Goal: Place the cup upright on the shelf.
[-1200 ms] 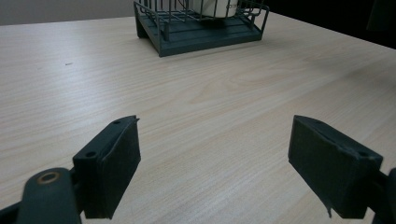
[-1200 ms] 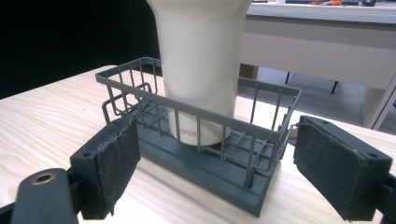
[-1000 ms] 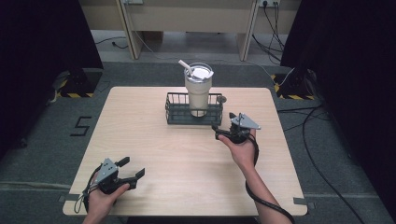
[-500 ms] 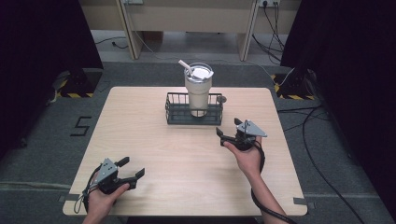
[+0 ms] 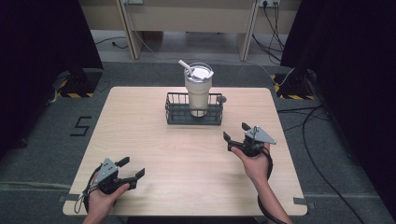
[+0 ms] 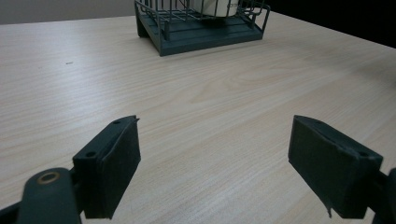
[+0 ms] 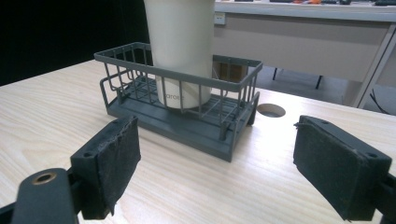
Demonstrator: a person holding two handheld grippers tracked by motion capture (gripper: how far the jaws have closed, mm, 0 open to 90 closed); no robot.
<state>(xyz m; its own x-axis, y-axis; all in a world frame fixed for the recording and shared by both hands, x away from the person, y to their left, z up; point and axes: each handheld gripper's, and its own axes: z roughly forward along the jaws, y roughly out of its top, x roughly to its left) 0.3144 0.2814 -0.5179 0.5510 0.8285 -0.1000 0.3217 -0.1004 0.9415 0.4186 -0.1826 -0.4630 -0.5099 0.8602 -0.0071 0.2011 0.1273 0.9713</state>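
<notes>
Moved: right gripper [image 5: 236, 132] has drawn back from basket [image 5: 194, 115] toward lower right, jaws released, holding nothing.
Left gripper [image 5: 131, 168]: lower left, jaws released.
Cup [image 5: 198, 91]: upright inside basket, upper centre of table [image 5: 140, 121]; placing looks done.

Bare table [image 5: 140, 126] all around; only the basket [image 5: 194, 115] with tumbler [image 5: 198, 91] obstructs.

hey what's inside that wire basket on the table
A cream tumbler with lid and straw stands upright in the wire basket. The floor under it is covered.
</notes>
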